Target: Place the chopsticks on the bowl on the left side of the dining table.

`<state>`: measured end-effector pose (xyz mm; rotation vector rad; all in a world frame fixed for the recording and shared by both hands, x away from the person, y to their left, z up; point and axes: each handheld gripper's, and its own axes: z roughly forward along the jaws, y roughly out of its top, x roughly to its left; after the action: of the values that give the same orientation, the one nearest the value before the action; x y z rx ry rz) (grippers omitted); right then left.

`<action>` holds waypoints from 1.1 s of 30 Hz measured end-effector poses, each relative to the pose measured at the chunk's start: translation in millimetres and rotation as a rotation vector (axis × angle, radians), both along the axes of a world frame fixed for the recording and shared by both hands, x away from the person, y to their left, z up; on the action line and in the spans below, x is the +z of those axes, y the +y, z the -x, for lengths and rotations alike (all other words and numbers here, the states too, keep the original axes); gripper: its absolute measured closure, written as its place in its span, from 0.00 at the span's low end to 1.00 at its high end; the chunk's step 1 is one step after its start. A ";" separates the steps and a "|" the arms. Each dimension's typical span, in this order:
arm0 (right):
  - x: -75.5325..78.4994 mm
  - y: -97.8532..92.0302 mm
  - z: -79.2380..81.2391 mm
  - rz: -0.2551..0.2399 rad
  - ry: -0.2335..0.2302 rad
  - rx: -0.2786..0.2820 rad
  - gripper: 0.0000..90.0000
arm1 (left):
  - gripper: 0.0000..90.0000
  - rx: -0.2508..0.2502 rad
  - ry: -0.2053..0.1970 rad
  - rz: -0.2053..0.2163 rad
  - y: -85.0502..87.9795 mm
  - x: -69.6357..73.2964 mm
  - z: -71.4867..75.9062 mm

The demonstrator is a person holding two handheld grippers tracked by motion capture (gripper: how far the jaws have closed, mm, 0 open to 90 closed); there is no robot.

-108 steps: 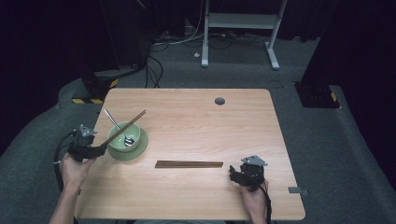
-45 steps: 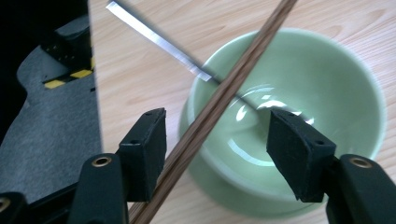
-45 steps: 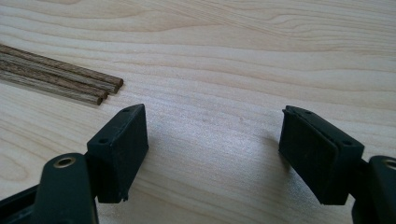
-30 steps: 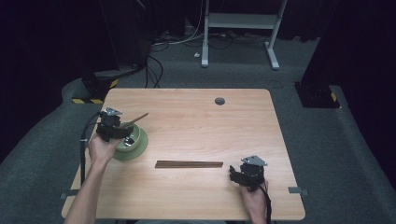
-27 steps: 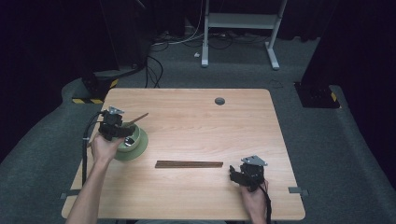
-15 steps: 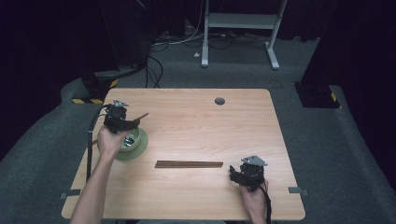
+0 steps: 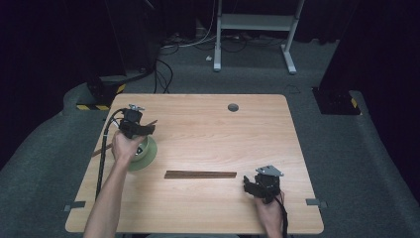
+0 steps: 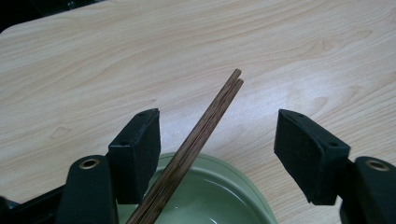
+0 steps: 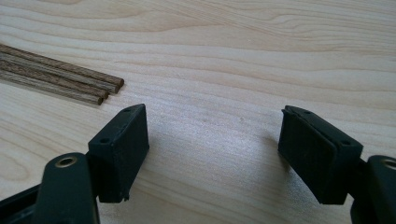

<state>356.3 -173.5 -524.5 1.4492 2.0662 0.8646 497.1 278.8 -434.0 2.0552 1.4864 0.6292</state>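
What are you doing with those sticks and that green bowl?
A person holds a gripper in each hand at a wooden table. The left gripper hangs over the green bowl. Its jaws have just been opening, and a pair of chopsticks leans across the bowl between them, ungripped. The right gripper rests open near more chopsticks lying on the table.

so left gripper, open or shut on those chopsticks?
Open. The left gripper has just been opening its jaws; both stand wide apart, and the chopsticks lean across the green bowl between them, beside the left pad, unclamped.
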 end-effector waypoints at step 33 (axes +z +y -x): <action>0.0 0.2 0.1 -0.001 0.001 -0.002 0.26 | 0.35 -0.057 0.046 -0.018 -7.0 -3.1 3.6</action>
<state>356.1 -173.4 -524.5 1.4525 2.0652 0.8649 493.6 271.8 -437.1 2.1314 1.4474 0.5782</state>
